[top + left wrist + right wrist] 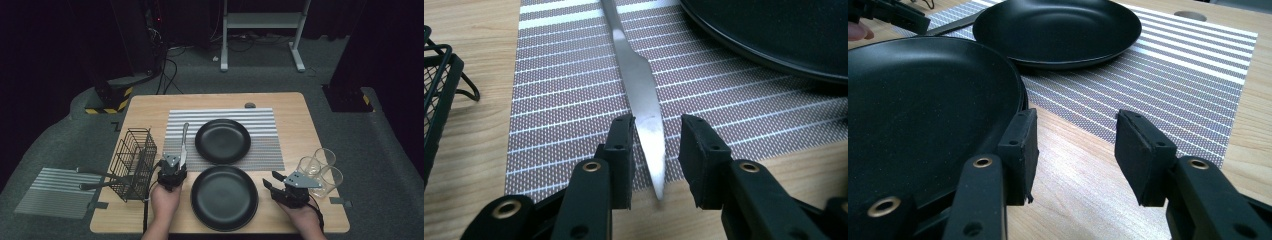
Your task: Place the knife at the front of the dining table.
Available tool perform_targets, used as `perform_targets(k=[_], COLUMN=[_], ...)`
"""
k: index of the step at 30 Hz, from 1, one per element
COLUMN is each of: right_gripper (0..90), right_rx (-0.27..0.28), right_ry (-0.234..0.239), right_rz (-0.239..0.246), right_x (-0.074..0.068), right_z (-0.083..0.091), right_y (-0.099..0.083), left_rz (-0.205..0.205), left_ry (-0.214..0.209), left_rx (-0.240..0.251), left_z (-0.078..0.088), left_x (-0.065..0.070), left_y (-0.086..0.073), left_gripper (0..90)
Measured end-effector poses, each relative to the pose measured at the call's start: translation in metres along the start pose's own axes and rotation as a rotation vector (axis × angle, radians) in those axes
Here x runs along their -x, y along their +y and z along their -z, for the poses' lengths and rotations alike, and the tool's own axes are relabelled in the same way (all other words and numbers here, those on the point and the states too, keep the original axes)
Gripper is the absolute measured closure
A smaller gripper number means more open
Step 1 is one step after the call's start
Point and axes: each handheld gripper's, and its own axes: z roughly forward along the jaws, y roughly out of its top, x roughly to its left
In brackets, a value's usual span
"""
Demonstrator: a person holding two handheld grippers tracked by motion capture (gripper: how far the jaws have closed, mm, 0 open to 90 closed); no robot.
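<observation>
A silver table knife (183, 144) (639, 85) lies on the striped placemat (222, 120) (564, 100), left of the far black plate (222, 140) (774, 30). My left gripper (175, 163) (656, 135) is open, its jaws low on either side of the knife's blade tip without touching it. A second black plate (224, 197) (923, 100) sits on bare wood near the front edge. At this plate's right rim my right gripper (271, 180) (1075, 145) stands open and holds nothing. Its left jaw is close beside the rim. The far plate (1058, 30) lies beyond.
A black wire basket (134, 162) (436, 85) stands at the table's left, with dark utensil handles (95, 179) poking out leftward. Three clear glasses (320, 167) cluster at the right edge. Another striped mat (57, 192) lies on the floor, left of the table.
</observation>
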Motion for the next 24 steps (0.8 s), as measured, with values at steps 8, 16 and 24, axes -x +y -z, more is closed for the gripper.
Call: perform_targets(k=[8, 16, 24], right_gripper=[51.7, 51.8, 51.7], right_rx=[-0.005, -0.007, -0.013], right_ry=[-0.001, 0.001, 0.002], right_rz=[-0.007, -0.011, 0.01], right_x=[-0.0012, -0.0012, 0.0006], right_z=[-0.0013, -0.002, -0.0016], right_y=[-0.0004, -0.0008, -0.001], left_rz=[-0.092, -0.098, -0.088], left_ry=[0.017, 0.033, 0.011], left_rx=[-0.049, -0.039, -0.063], left_z=[0.0016, -0.0044, -0.0036], left_x=[-0.0001, 0.0052, 0.0034], left_y=[-0.0011, -0.0047, -0.0034], left_gripper=[68.2, 71.7, 75.0])
